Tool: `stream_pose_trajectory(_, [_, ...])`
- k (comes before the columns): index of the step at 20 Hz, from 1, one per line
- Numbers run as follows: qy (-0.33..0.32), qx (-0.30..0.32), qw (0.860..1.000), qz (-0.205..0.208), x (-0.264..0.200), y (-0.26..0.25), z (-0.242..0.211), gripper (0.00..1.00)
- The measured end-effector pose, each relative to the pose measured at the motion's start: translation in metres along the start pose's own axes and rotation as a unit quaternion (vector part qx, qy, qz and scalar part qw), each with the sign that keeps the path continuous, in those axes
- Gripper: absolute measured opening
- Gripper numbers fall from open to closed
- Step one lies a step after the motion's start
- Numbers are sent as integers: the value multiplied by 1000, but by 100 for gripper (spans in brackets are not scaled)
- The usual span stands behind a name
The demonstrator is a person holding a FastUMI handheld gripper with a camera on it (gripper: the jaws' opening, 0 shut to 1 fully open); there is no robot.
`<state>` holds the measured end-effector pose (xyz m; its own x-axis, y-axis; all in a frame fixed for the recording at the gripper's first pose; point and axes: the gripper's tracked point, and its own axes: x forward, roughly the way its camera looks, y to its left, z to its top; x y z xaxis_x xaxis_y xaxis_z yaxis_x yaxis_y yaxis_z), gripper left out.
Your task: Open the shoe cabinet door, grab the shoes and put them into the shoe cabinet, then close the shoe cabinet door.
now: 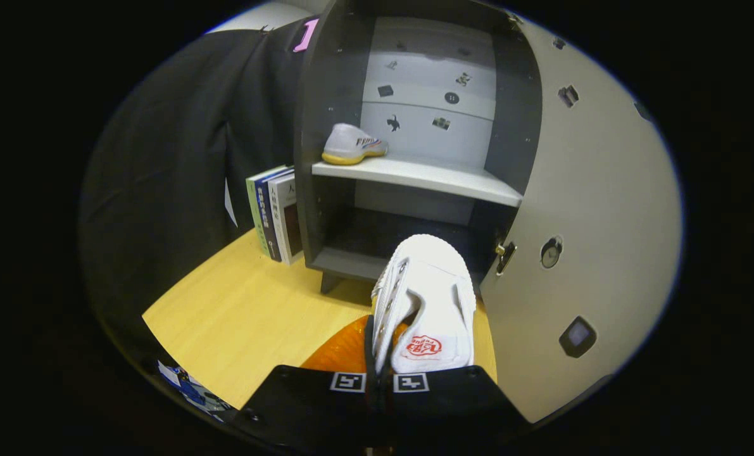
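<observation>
Item: your gripper [380, 380], jaws clamped on the heel of a white canvas shoe with red logo [428, 303], toe just before the lower compartment of the dark grey shoe cabinet [326, 126]. Its cream door [598, 209] stands open. Second white yellow-soled shoe [353, 144] on the shelf. Books [276, 212] upright on the wooden desk [244, 316].

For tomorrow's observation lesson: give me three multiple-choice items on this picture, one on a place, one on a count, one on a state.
1. Where is the shoe already in the cabinet?
A. on the shelf
B. on the cabinet floor
C. on the books

2. How many shoes show?
A. one
B. two
C. four

3. The cabinet door is:
A. shut
B. open
C. missing

Key:
1 A, it sits on the shelf of the cabinet.
2 B, the shelf shoe and the white shoe held in the gripper.
3 B, the door is swung aside.
</observation>
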<state>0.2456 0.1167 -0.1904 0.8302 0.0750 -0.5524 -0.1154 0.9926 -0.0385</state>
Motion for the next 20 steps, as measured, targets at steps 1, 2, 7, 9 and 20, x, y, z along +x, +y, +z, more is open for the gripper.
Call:
stream_pose_trajectory(1, [-14,6,1000,0,-5,-3,16,2])
stream_pose_trajectory(2, [-34,14,999,2,-5,-1,34,2])
stream_pose_trajectory(7, [-76,16,997,-15,-9,-30,103,2])
stream_pose_trajectory(9, [-83,29,996,-20,-2,-42,127,1])
stream_pose_trajectory(20, [-116,62,990,-42,86,-76,239,2])
